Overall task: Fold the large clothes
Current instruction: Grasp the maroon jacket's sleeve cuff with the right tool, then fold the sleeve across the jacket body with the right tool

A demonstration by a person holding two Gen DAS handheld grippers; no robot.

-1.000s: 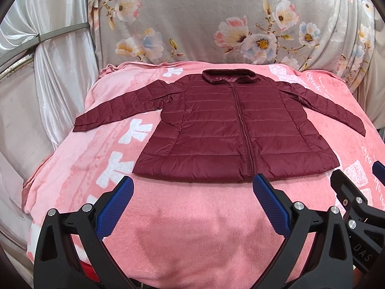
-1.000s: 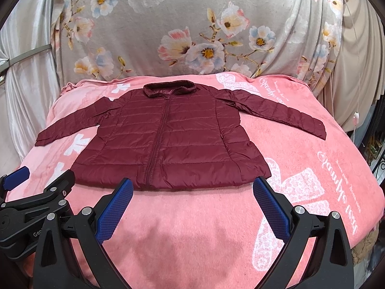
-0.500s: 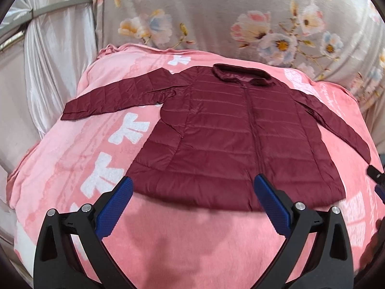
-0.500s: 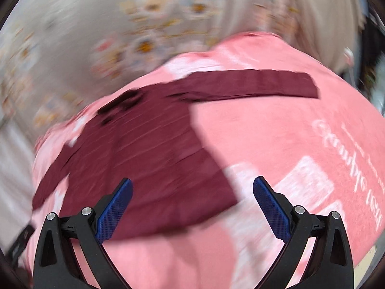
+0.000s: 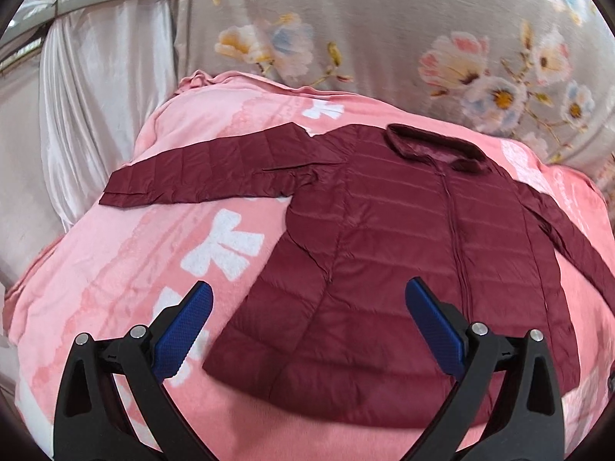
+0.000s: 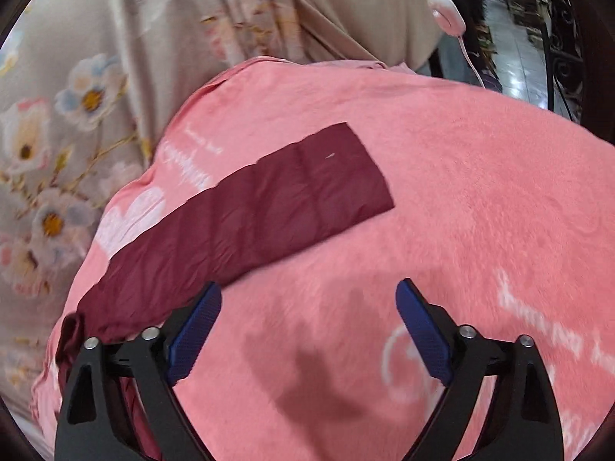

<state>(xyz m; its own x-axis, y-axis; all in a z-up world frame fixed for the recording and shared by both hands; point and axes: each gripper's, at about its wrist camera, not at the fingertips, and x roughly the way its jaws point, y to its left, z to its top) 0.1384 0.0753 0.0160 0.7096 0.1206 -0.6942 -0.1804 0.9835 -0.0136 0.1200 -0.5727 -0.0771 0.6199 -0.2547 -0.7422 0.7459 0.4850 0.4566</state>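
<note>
Progress: nothing folded yet. Jacket (image 5: 415, 269) lies flat, zipped, front up, both sleeves spread out. All folds are left, by my read.
Jacket place: centre to right of the left wrist view, collar (image 5: 434, 150) toward the top, hem toward the bottom of the frame.
Left sleeve (image 5: 207, 176): stretches to the left-middle of the left wrist view, cuff near the blanket edge.
Right sleeve (image 6: 246, 219): runs from lower left up to the centre of the right wrist view, cuff end square and flat.
Left gripper (image 5: 307, 330): your fingers are wide apart, holding nothing, above the hem corner at the bottom of the frame.
Right gripper (image 6: 307, 330): fingers wide apart, empty, over bare blanket just below the sleeve; left pad edge overlaps the sleeve in view, contact unclear.
Likely step: you look set to take a sleeve each and fold inward.
Surface: bed with pink fleece blanket (image 5: 127, 261), white bow prints and lettering, soft and bulging.
Room: floral grey cloth (image 5: 384, 38) behind the bed, shiny white curtain (image 5: 96, 77) at upper left, beige curtain (image 6: 365, 11) and a cord switch (image 6: 446, 11) at upper right.
</note>
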